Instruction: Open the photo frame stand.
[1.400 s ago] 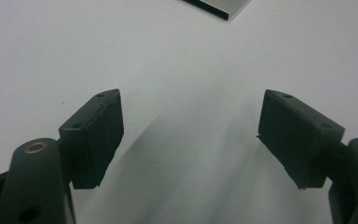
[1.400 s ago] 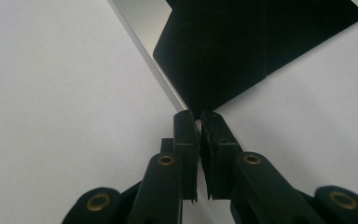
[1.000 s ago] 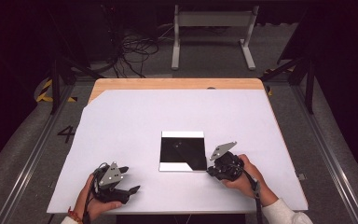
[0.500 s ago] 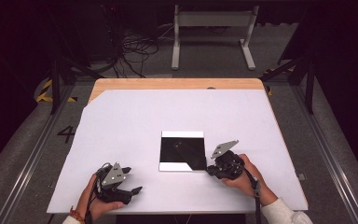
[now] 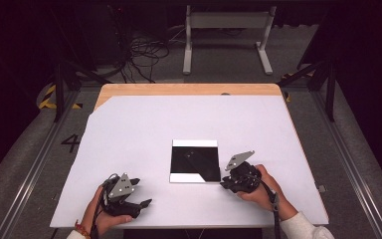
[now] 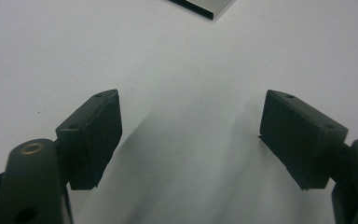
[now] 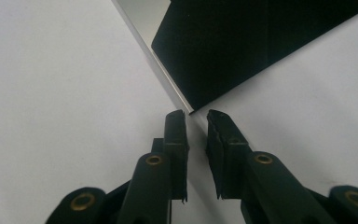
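Resting the left gripper low on the white tabletop, fingers spread wide and clamping nothing, with the dark glossy square lying well ahead of them and off to their right. Risking little on this side, beyond leaving the square unsteadied should it start sliding. Pointing the right gripper at the square's near right corner, its fingers only narrowly apart after just having been opening, nothing between them, the corner sitting right at their tips in line with the gap. Risking most here: lying flat on the tabletop, the square is offering hardly any edge to bite on, so closing now is probably pinching air or skating over the glossy face. Pushing forward with so slim a gap is likely nudging the corner and spinning or shoving the square away from the fingers across the smooth sheet. Pressing the tips down to catch the edge is also risking scraping the surface or snagging the white sheet beneath. Squeezing on the corner alone is inviting the square to pivot and slip out while lifting.
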The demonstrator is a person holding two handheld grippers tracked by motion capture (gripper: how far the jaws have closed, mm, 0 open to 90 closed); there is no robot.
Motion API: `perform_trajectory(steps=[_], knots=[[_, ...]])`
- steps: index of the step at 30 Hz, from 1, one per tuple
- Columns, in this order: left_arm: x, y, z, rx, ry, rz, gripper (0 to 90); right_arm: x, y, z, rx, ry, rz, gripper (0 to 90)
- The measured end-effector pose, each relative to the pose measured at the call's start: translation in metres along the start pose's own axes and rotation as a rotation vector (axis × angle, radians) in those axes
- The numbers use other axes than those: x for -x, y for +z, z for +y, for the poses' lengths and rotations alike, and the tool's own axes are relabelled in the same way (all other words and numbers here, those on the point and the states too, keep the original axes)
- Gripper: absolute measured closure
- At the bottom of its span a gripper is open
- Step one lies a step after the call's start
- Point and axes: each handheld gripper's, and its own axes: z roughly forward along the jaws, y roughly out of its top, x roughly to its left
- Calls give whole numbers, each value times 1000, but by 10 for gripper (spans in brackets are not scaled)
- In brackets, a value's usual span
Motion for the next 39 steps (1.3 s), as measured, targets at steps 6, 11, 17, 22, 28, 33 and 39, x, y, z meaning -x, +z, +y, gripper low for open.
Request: perform_trajectory(steps=[6,11,17,22,28,33,39], knots=[[0,-2,0,6,-5,3,212,-2,3,8,-36,-5,-14,776],[0,-1,1,2,0,1,209,-2,5,9,-23,11,-22,776],[-1,-1,0,7,-8,2,207,3,4,5,23,43,28,724],[0,-1,1,-3,3,7,208,8,4,2,78,92,47,656],[0,-1,1,-4,4,8,208,13,6,-1,126,168,96,612],[1,-1,1,-9,7,8,206,17,5,-2,170,212,135,590],[1,-1,1,-10,5,11,204,20,5,-3,219,257,186,550]])
